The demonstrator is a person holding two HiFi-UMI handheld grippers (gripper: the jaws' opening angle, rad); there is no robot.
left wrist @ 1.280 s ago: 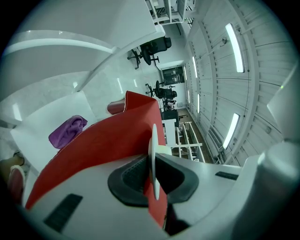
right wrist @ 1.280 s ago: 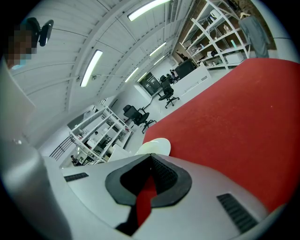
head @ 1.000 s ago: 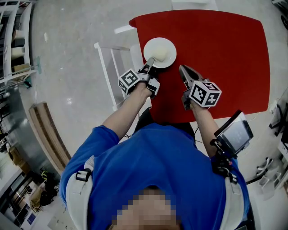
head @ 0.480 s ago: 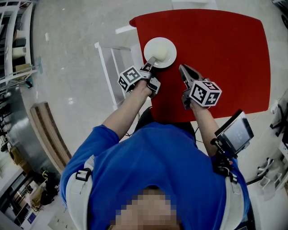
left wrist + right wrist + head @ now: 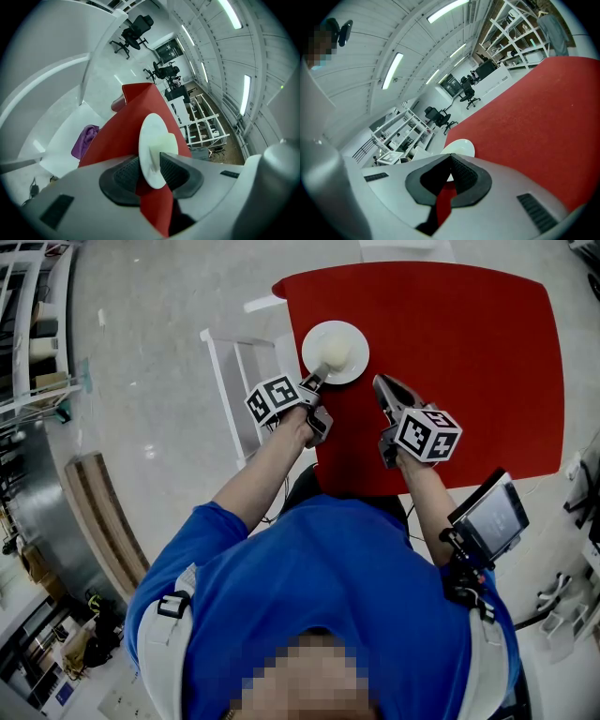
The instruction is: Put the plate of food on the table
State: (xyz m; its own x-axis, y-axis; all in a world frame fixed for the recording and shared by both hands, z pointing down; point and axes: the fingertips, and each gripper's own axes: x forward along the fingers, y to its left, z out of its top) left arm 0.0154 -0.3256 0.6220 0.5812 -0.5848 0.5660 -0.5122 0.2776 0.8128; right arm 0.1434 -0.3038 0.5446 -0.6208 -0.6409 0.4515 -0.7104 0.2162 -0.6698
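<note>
A white plate (image 5: 352, 335) with a pale lump of food (image 5: 335, 353) rests on the red table (image 5: 469, 362), close to its near left corner. My left gripper (image 5: 316, 377) reaches the plate's near rim. In the left gripper view the plate (image 5: 149, 136) stands edge-on between the pads of the left gripper (image 5: 152, 171); its jaws are opening, with a gap at the left pad. My right gripper (image 5: 380, 383) hovers over the table to the right of the plate, shut and holding nothing. The right gripper view shows the plate (image 5: 460, 147) just beyond the right gripper (image 5: 451, 158).
A white chair (image 5: 239, 381) stands left of the table, with a purple cloth (image 5: 84, 140) on its seat. A device with a screen (image 5: 487, 521) hangs at the person's right side. A wooden bench (image 5: 98, 521) and shelving (image 5: 33, 334) lie further left.
The left gripper's jaws have opened off the plate's rim, and its marker cube has shifted slightly. The plate stays on the table. The right gripper has not moved.
</note>
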